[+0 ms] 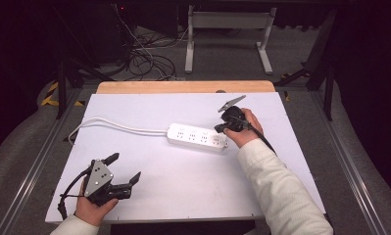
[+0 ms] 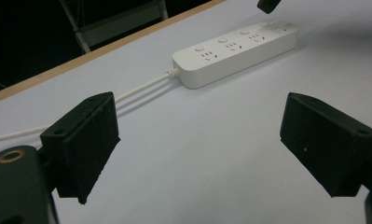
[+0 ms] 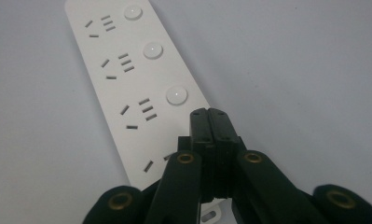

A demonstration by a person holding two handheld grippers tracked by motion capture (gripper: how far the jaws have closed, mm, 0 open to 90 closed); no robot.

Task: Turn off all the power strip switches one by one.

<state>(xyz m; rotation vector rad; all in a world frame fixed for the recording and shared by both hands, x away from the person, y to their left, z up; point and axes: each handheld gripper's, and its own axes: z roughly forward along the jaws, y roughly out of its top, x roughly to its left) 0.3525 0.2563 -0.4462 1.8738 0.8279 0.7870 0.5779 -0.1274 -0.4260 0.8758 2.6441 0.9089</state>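
Left gripper (image 1: 127, 169) parked near the table's front left corner, black jaws spread wide with nothing between them, aimed across bare surface toward the strip; best left there, out of the way.

Further out, right gripper (image 1: 218, 128) hovering over the near end of the long white plastic power strip (image 1: 197, 136), jaws pressed flat together, empty, forming one blunt tip. In the right gripper view that tip (image 3: 210, 116) sits just below the third round white switch button (image 3: 176, 94), over the last socket; whether it touches the plastic cannot be told.

Judged as a button press in hand. To do it well:
- Keep jaws closed so the tip stays narrow.
- Centre over one button before descending; avoid the socket slots beside it.
- Push straight down, not at a slant, since the strip lies loose on the white table top (image 1: 183, 186) and could skid or pivot.
- Ease off once the button gives.

Beyond the strip, white cord (image 1: 119, 126) trailing left toward the table edge; some slack there, so no restraint against sliding.
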